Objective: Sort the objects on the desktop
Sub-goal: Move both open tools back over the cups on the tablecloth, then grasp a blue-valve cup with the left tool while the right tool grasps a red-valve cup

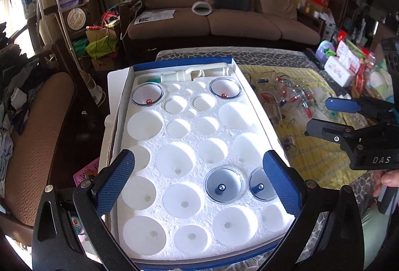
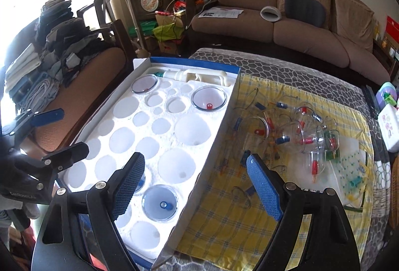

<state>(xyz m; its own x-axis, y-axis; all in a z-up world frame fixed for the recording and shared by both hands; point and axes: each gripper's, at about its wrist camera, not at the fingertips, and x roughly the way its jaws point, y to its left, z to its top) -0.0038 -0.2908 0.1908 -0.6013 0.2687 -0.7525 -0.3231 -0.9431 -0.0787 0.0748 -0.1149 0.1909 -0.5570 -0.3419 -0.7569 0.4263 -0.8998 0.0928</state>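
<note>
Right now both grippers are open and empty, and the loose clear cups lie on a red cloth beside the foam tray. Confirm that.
Not quite: the cloth is yellow plaid, as the right wrist view shows. The left gripper and right gripper are open and empty, and the loose cups lie beside the foam tray.

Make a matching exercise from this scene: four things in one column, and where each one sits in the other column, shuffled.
Things
1. white hand pump
2. cup with a blue valve
3. loose pile of clear cups
4. grey cushion

Places
A. on the yellow checked cloth, right of the box
B. on the brown sofa
C. in a hole of the foam tray near its close end
D. in the long slot at the far end of the foam tray

Pairs: 1-D, 2-C, 3-A, 4-B
</note>
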